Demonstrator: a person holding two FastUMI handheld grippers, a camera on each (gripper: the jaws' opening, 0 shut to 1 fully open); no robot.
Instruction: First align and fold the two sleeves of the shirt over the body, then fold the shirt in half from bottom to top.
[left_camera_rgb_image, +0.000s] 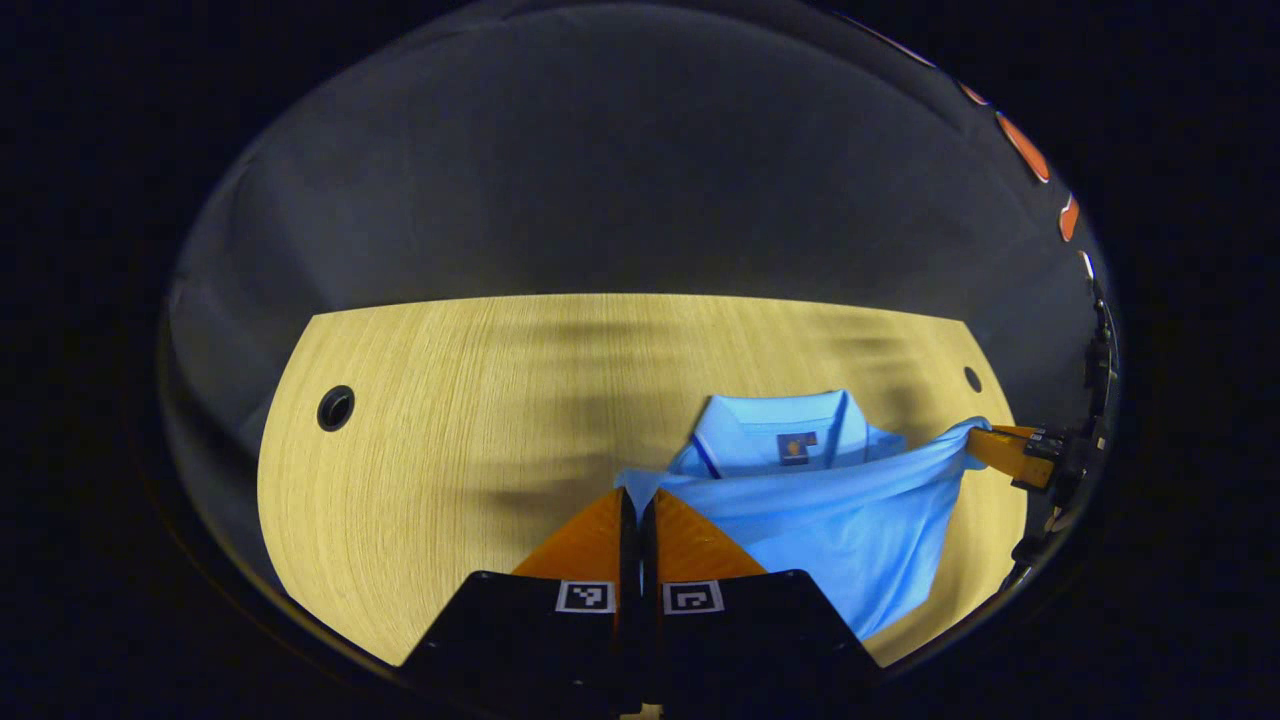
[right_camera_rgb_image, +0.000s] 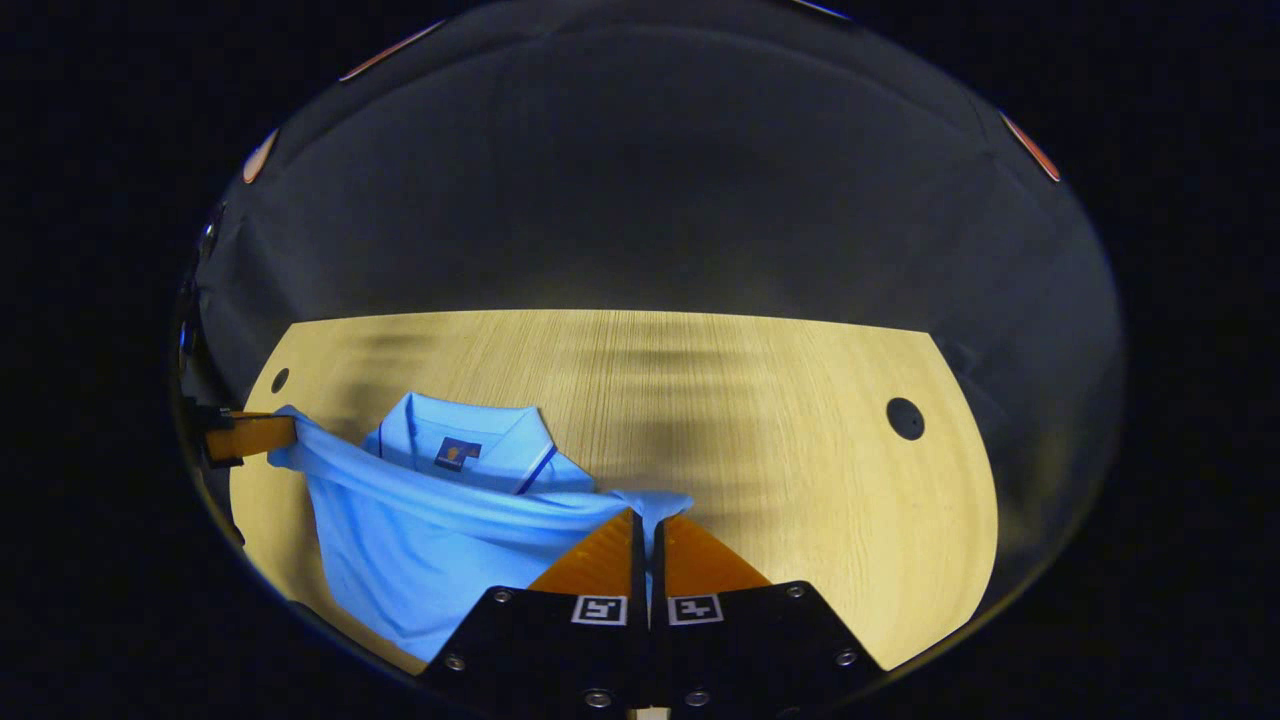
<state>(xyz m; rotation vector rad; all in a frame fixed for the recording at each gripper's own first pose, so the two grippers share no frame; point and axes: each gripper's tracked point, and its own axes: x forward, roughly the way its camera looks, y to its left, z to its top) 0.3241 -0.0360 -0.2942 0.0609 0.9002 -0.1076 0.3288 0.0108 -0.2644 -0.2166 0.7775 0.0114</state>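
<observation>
At the bottom centre of the left gripper view, the left tool (left_camera_rgb_image: 638, 505) is pinched narrow on one bottom corner of the light blue shirt (left_camera_rgb_image: 840, 520), both fingers pressing the cloth. The right tool (right_camera_rgb_image: 648, 525) sits bottom centre of the right gripper view, likewise closed on the opposite corner. Between the two grips the hem runs as a taut band, lifted off the desk (left_camera_rgb_image: 460, 430), and the body hangs below it toward the lower edge of each frame.

Just beyond the band, the collar (left_camera_rgb_image: 775, 420) lies flat on the desk with a small dark label inside the neck. The sleeves appear already folded in (neither sticks out past the body), so I judge the final bottom-to-top fold to be under way.

The next move calls for carrying both corners forward together, level, and laying the hem at the shoulders before letting go; uneven travel would skew the edge.

Farther off, the desk shows a round cable hole (left_camera_rgb_image: 336, 407), with the booth's dark wall behind.
</observation>
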